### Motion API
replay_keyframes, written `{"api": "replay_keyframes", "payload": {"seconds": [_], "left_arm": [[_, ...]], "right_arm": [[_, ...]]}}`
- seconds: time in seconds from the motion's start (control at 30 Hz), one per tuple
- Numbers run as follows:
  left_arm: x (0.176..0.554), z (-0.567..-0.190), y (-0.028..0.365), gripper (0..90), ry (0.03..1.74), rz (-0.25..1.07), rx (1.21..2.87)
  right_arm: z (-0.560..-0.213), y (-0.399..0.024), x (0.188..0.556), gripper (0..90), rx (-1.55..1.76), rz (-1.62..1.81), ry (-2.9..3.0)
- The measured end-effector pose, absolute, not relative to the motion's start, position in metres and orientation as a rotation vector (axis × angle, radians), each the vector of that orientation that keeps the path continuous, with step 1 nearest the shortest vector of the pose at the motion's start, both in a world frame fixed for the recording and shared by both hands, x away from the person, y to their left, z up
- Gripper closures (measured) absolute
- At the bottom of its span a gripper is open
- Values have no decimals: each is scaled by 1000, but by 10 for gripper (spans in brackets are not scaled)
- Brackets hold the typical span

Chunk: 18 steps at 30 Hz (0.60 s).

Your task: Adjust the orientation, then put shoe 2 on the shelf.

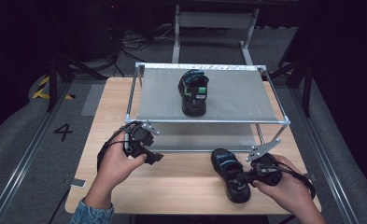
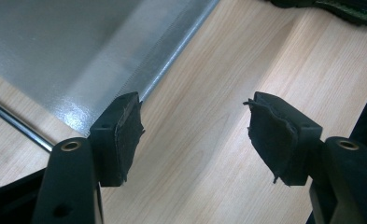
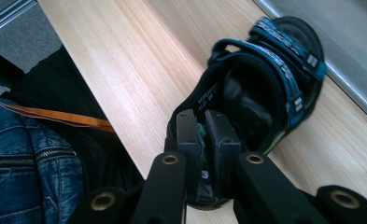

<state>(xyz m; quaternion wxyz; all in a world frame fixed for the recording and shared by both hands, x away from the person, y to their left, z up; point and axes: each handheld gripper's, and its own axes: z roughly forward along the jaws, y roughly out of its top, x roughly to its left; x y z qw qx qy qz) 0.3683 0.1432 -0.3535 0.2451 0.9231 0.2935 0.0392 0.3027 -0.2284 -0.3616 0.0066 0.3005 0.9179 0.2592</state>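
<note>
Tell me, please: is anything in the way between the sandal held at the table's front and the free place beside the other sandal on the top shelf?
The black-and-blue strapped sandal is pinched at its heel by the right tongs. Nothing visible blocks the way up to the grey metal-framed shelf; only its front rail must be cleared.

The left claw [image 1: 146, 150] and the right claw [image 1: 251, 176] are both black, and each has a grey three-cornered plate on top and a black cable behind it. In the gripper views, each black jaw carries a brass-coloured ring at its joint, and the left claw's dark pads [image 2: 127, 135] look worn and frayed at the edges. The person wears a blue denim sleeve [image 1: 91, 213] at the left wrist.
</note>
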Motion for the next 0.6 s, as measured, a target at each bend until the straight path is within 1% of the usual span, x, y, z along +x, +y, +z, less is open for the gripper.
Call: {"api": "replay_keyframes", "payload": {"seconds": [0.27,0.33,0.4,0.43,0.47,0.5,0.53,0.6], "left_arm": [[369,-355,141,350,793,102,2526],[368,-355,142,350,797,93,2527],[368,-356,144,347,803,96,2526],[368,-356,145,347,811,93,2526],[367,-356,147,347,817,100,2517],[367,-356,147,346,817,100,2517],[367,-357,147,346,820,100,2515],[366,-357,149,344,826,92,2516]], "right_arm": [[-367,-219,299,835,916,773,2913],[-368,-218,299,788,906,759,2931],[-366,-218,300,719,882,777,2903],[-365,-219,300,710,867,785,2882],[-365,-219,301,679,862,796,2858],[-365,-219,301,679,862,796,2858],[-364,-221,303,647,861,812,2841],[-363,-223,305,618,847,820,2812]]}}
